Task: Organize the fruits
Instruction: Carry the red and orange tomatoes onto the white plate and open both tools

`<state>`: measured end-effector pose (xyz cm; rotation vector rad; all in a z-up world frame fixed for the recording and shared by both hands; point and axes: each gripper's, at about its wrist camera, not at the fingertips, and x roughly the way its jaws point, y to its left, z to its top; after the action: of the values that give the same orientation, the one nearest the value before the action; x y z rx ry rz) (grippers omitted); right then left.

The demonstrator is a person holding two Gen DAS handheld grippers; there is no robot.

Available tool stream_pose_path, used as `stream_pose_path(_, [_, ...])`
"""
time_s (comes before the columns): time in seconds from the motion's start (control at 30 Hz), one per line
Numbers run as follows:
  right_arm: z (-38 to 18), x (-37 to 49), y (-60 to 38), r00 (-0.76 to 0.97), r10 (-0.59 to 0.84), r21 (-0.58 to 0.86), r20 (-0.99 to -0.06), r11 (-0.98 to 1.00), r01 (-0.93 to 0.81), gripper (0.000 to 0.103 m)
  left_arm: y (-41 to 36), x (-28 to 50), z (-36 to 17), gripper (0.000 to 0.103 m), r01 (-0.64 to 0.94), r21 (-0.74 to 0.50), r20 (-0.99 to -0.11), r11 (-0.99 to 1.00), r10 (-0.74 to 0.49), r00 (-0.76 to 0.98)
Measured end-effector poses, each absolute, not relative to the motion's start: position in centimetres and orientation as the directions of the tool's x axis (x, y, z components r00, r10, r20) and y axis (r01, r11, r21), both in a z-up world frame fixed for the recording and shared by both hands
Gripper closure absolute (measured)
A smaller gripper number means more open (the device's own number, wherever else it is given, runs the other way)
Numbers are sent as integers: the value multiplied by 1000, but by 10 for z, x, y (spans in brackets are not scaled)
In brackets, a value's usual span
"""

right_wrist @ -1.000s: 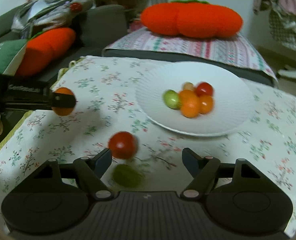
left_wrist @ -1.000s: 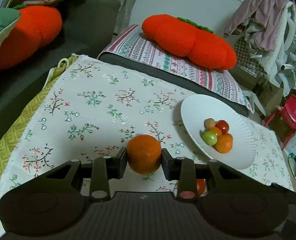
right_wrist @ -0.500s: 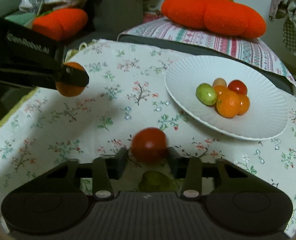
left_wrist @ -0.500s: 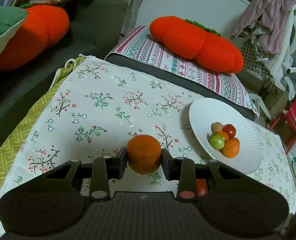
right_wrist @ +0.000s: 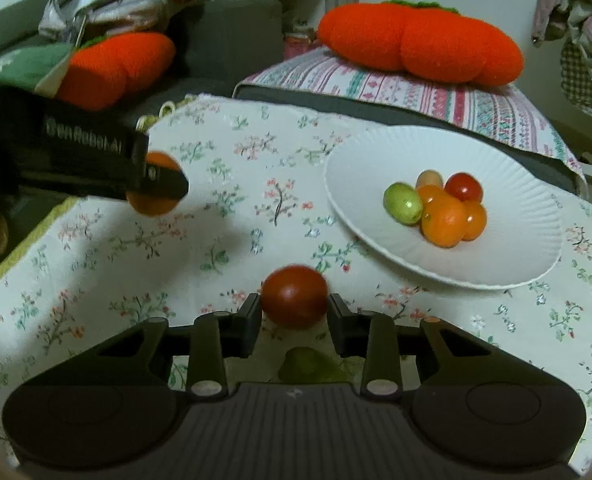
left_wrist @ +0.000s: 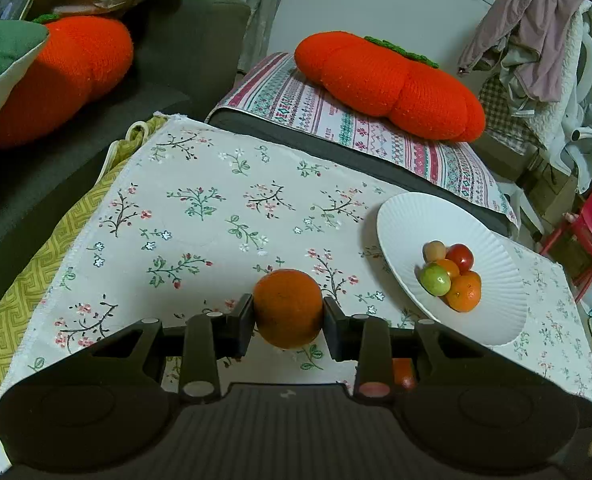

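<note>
Left gripper [left_wrist: 288, 314]: I have it clamped on the orange [left_wrist: 288, 307].
Right gripper [right_wrist: 295, 312]: clamped on my tomato [right_wrist: 295, 295].
Plate [right_wrist: 508, 248]: five fruits, at the tablecloth's [left_wrist: 200, 216] far right corner.

Both wrist views look forward, close over the floral cloth [left_wrist: 216, 220], sharing the plate [right_wrist: 376, 152].

Plate [right_wrist: 508, 252] on tablecloth [right_wrist: 224, 200], right side; fruits [right_wrist: 440, 204] piled in plate.
</note>
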<state>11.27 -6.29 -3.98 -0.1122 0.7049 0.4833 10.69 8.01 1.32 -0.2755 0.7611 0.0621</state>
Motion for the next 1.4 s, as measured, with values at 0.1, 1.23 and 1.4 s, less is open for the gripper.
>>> stream_pose_path(0.1, [-33, 115, -71, 667, 392, 86, -633, 892, -443, 81, 79, 107, 13, 84, -149, -222, -688, 964, -47, 725])
stream_pose_path(1.23, [-38, 114, -72, 651, 415, 108, -636, 883, -457, 67, 75, 111, 15, 84, -120, -224, -678, 967, -66, 732])
stream_pose_path(1.4, [-17, 113, -91, 682, 432, 157, -590, 890, -428, 67, 63, 112, 20, 84, -73, -212, -658, 974, -87, 748])
